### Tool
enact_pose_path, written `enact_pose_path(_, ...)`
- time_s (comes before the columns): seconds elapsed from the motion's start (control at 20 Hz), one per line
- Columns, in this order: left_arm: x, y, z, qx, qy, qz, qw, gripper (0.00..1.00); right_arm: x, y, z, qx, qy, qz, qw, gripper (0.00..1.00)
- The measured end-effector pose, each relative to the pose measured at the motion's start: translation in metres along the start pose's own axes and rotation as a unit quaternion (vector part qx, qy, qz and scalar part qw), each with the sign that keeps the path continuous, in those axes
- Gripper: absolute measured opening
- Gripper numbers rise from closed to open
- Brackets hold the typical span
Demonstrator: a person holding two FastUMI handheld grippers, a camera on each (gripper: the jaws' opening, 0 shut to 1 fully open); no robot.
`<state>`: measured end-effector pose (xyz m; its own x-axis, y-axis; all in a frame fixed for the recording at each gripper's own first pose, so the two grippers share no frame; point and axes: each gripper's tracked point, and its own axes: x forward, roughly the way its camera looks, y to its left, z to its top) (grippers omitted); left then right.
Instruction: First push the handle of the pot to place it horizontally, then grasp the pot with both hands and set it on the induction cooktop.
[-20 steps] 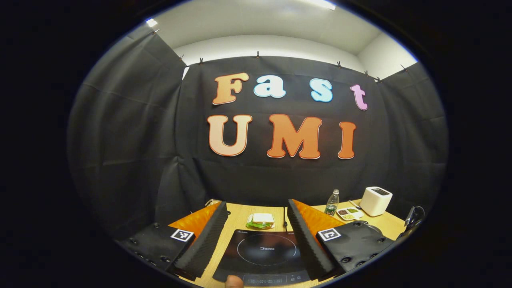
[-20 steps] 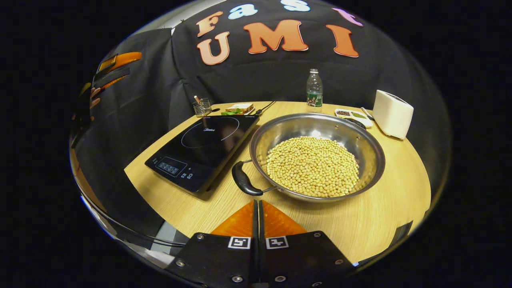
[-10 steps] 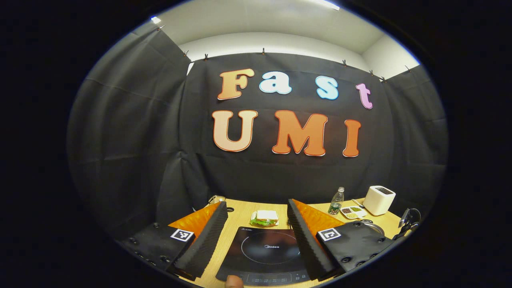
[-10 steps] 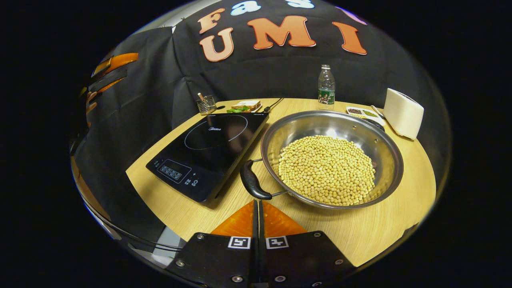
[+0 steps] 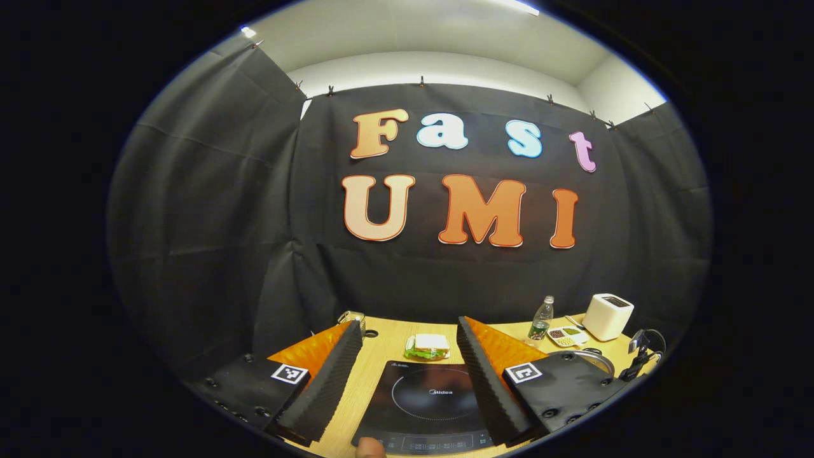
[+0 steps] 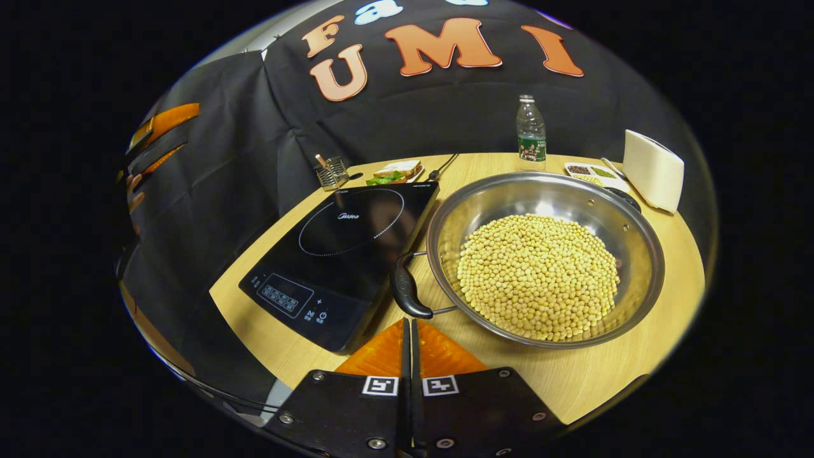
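Observation:
A steel pot (image 6: 509, 197) filled with soybeans (image 6: 537, 273) stands on the wooden table, right of the black induction cooktop (image 6: 343, 248). Its black side handle (image 6: 403, 291) points toward the cooktop's edge. My right gripper (image 6: 408, 322) is shut and empty, its tips just short of the handle's near end. My left gripper (image 5: 407, 327) stands open above the cooktop (image 5: 432, 401), with nothing between its fingers. The pot's rim (image 5: 598, 357) peeks out behind its right finger. In the right gripper view, the left gripper (image 6: 156, 130) hangs high at the far left, held by a hand.
Along the table's back edge stand a sandwich (image 6: 395, 172), a wire utensil holder (image 6: 332, 173), a water bottle (image 6: 530, 132), a small dish of beans (image 6: 588, 172) and a white toaster (image 6: 652, 168). A cable runs behind the cooktop. Black cloth walls close the booth.
My right gripper has moved closer to the pot, whose handle now lies nearer its tips. The left gripper has drifted slightly left and stays open.

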<state>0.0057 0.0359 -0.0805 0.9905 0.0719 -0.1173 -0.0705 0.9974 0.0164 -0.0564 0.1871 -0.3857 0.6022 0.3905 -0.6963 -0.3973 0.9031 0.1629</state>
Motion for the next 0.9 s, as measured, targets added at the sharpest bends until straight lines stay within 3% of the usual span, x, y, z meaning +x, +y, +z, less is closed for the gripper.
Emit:
enact_pose_path(0.4, 0.008, 0.017, -0.009, -0.004, 0.006, 0.010, 1.000, 0.97, 0.036, 0.013, 0.022, 0.052, -0.011, 0.017, 0.998, 0.00)
enact_pose_path(0.55, 0.013, 0.023, -0.014, -0.005, 0.012, 0.015, 1.000, 0.98, 0.049, 0.014, 0.030, 0.070, -0.025, 0.016, 0.997, 0.00)
enact_pose_path(0.65, 0.015, 0.026, -0.015, -0.005, 0.012, 0.017, 1.000, 0.98, 0.055, -0.001, 0.048, 0.077, -0.054, -0.013, 0.995, 0.00)
enact_pose_path(0.8, 0.017, 0.028, -0.017, -0.006, 0.011, 0.018, 1.000, 0.98, 0.061, 0.004, 0.056, 0.112, -0.055, 0.005, 0.992, 0.00)
enact_pose_path(0.9, 0.018, 0.026, -0.017, -0.006, 0.012, 0.015, 1.000, 0.98, 0.070, 0.003, 0.061, 0.105, -0.062, -0.002, 0.993, 0.00)
